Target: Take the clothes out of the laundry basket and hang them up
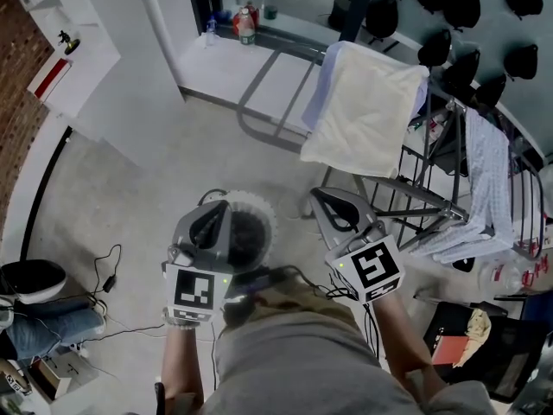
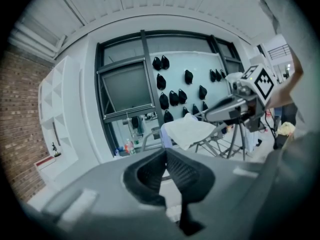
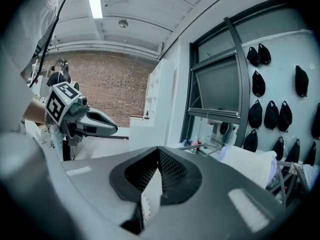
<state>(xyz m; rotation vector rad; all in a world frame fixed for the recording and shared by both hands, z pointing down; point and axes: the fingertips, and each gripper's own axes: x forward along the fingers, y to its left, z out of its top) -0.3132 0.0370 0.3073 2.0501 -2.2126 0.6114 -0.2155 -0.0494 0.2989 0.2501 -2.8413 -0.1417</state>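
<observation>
Both the left tongs [image 2: 165, 151] and the right tongs [image 3: 159, 151] are closed on nothing, their ribbed black pads meeting in a V that is clear only in the gripper views. Only the head view shows the round white laundry basket [image 1: 257, 206], perforated and dark inside, on the floor beneath the left tongs. A soft cream towel [image 1: 363, 111] drapes over the metal drying rack [image 1: 423, 188].

Left gripper [image 1: 213, 219] sits right over the laundry basket [image 1: 263, 217]: only a slice of white rim shows, and the inside is too dark to tell. Drying rack [image 1: 429, 199] runs off the right edge. Far bottles [image 1: 247, 24] too small to read, and the figurine [image 1: 67, 37] on the shelf [image 1: 91, 59] is just a speck
</observation>
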